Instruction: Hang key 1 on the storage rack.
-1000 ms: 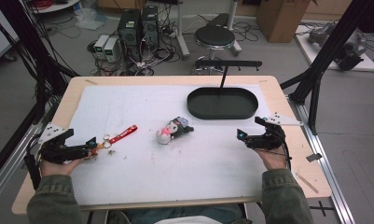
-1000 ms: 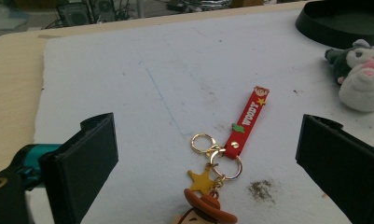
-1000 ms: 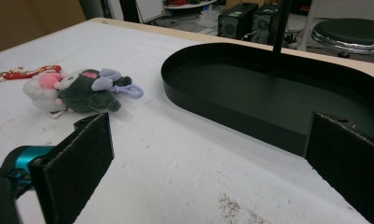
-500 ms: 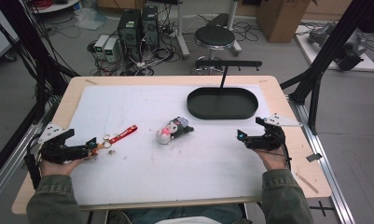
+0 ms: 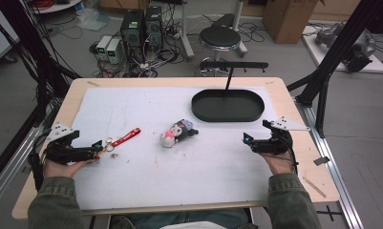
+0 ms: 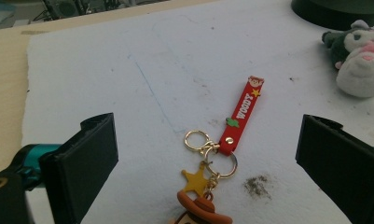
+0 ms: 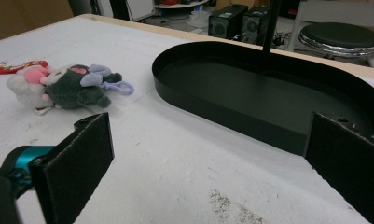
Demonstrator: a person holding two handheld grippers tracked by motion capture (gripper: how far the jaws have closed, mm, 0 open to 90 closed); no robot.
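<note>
Both claws, left [image 5: 97,145] & right [image 5: 247,139], gaping wide, gripping nothing. Keychain [image 6: 224,135] lying btwn left jaws; plush toy [image 5: 177,133] mid-desk; tray [image 5: 227,112] sitting empty. Prob. nothing done yet.

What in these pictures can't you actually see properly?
- Keychain: its brown-hatted figure is cut off by the left gripper view's bottom edge.
- Black tray: its right end runs behind a jaw in the right gripper view.
- Plush toy: its face is too small in the high view.
</note>
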